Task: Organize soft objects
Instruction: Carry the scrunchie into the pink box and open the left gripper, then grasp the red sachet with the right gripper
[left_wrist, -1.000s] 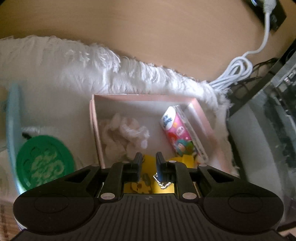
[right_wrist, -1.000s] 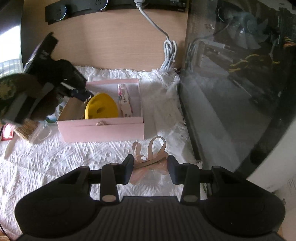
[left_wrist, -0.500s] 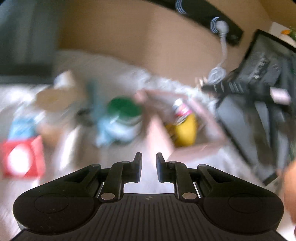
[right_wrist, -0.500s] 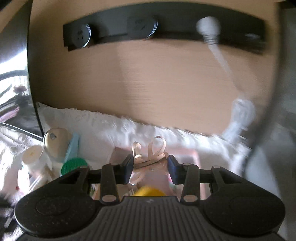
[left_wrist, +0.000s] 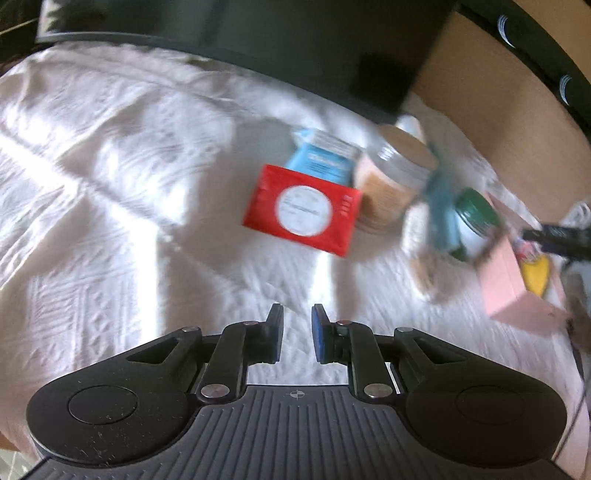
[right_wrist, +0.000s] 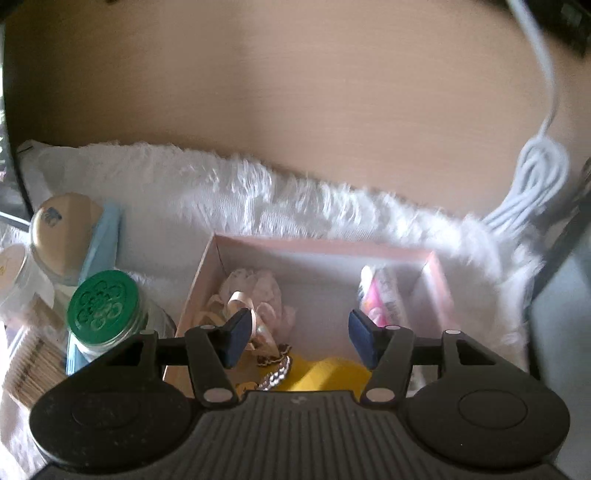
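Hovering over the pink box (right_wrist: 439, 291), the right tool (right_wrist: 297, 338) has just been spreading its jaws, which now stand well apart with nothing between the pads. The pale ribbon bow (right_wrist: 240, 308) lies inside the box by its left wall, just beyond the left pad and free of it, on a frilly white scrunchie (right_wrist: 258, 286). A pink printed tissue pack (right_wrist: 382, 299) leans near the right wall, and a yellow soft piece (right_wrist: 328, 373) sits at the near end with a small dark trimmed item (right_wrist: 275, 360) on it.

Only this view looks into the box; it also shows a green-lidded jar (right_wrist: 103, 306) just outside the left wall, the fringed far edge of the white cloth (right_wrist: 295, 199), and the bare wooden worktop (right_wrist: 277, 92) beyond.

The left tool (left_wrist: 297, 332) has its jaws almost together, a narrow gap left, gripping nothing, above open cloth. Its blurred view alone shows a red sachet (left_wrist: 301, 208) with a white disc, a blue packet (left_wrist: 325, 157) behind it, and a tan-lidded jar (left_wrist: 395, 177) beside; the box appears at the right edge.
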